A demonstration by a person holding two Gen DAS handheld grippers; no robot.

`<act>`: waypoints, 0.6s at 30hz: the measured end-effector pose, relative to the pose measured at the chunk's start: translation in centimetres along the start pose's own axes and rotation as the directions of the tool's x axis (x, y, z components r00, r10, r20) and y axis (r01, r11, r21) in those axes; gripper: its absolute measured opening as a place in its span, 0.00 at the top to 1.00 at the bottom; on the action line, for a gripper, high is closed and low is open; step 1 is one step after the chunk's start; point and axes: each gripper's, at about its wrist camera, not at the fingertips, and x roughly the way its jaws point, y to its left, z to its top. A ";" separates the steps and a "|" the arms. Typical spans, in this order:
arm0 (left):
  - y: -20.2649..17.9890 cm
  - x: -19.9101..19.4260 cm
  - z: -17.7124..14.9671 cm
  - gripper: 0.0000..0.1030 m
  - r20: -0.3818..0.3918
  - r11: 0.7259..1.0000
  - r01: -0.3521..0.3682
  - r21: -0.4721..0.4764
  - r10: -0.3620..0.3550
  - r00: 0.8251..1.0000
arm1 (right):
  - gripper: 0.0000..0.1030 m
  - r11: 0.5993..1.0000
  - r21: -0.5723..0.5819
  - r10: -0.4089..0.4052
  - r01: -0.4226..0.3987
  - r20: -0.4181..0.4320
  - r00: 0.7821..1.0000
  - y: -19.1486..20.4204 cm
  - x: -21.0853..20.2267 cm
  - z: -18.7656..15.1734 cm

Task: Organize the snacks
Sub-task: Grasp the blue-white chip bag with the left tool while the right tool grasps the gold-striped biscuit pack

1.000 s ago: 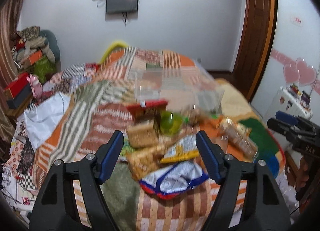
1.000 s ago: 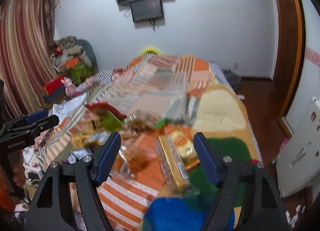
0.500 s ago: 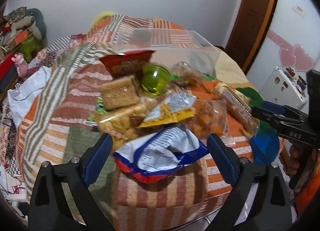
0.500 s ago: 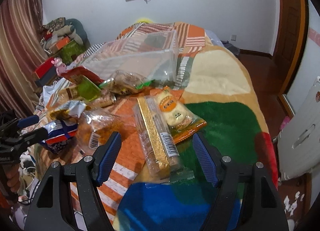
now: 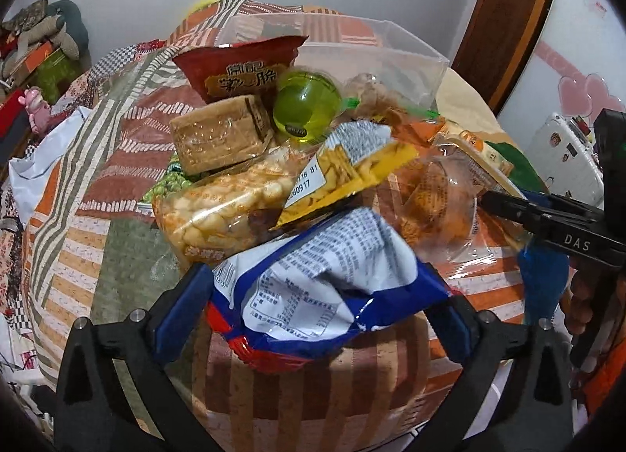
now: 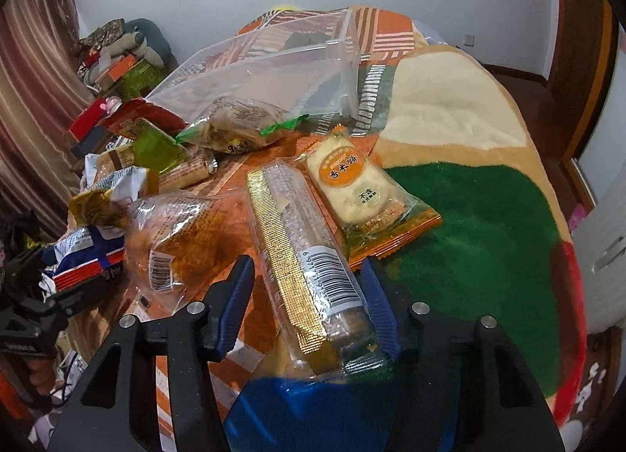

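Left gripper (image 5: pixel 321 319): jaws spread wide, having just been opening; a blue-and-white bag (image 5: pixel 332 287) lies between them, its edges near both pads, pressing not evident. Just beyond it sit a clear bag of puffs (image 5: pixel 223 213), a yellow packet (image 5: pixel 352 170), a wrapped biscuit block (image 5: pixel 219 135), a green ball (image 5: pixel 307 105) and a red packet (image 5: pixel 242 68).

Right gripper (image 6: pixel 307 305): jaws have just been closing; a long clear biscuit pack with gold strip (image 6: pixel 305 256) lies between them, close against the right pad, a gap on the left. An orange rice-cracker packet (image 6: pixel 360 193) lies beside it. All snacks lie on the bed (image 6: pixel 469 225); an empty clear bin (image 6: pixel 274 72) stands behind the pile.
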 end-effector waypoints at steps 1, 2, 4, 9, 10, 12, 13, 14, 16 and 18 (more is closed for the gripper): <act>0.1 0.0 -0.1 0.00 0.004 1.000 0.000 -0.005 0.000 1.000 | 0.54 1.000 0.000 -0.004 0.004 -0.001 1.000 0.0 -0.1 -0.1; 0.3 0.0 -0.2 0.01 0.009 1.000 0.004 -0.011 -0.003 1.000 | 0.55 1.000 -0.001 -0.003 0.003 -0.002 1.000 0.0 -0.1 -0.1; 0.6 -0.1 -0.2 0.04 0.017 1.000 0.013 -0.024 -0.013 1.000 | 0.58 1.000 0.000 0.002 -0.002 -0.004 1.000 0.0 -0.4 -0.3; 1.0 -0.9 0.0 0.24 0.039 0.999 0.030 -0.028 -0.029 0.999 | 0.67 1.000 0.000 0.019 -0.019 0.007 1.000 0.2 -1.1 -0.3; 1.0 -1.1 0.0 0.29 0.046 0.999 0.034 -0.024 -0.033 0.998 | 0.67 1.000 0.001 0.023 -0.023 0.010 1.000 0.3 -1.3 -0.3; 0.8 -1.7 0.1 0.35 0.067 1.000 0.022 -0.005 -0.022 0.998 | 0.68 1.000 -0.002 0.020 -0.020 0.016 1.000 0.4 -1.6 -0.3; 0.8 -1.9 0.2 0.41 0.075 1.000 0.020 0.003 -0.020 0.997 | 0.68 1.000 0.001 0.023 -0.023 0.020 1.000 0.5 -1.7 -0.3; 0.8 -2.2 0.3 0.42 0.079 1.000 0.023 0.007 -0.024 0.997 | 0.68 1.000 0.006 0.029 -0.029 0.025 0.999 0.5 -2.0 -0.3; 0.9 -2.6 0.5 0.46 0.091 0.999 0.036 0.002 -0.036 0.995 | 0.68 0.999 0.010 0.039 -0.039 0.037 0.999 0.6 -2.4 -0.4; 1.1 -3.2 0.7 0.47 0.107 0.999 0.039 -0.002 -0.039 0.993 | 0.68 0.999 0.010 0.038 -0.039 0.050 0.998 0.9 -2.7 -0.3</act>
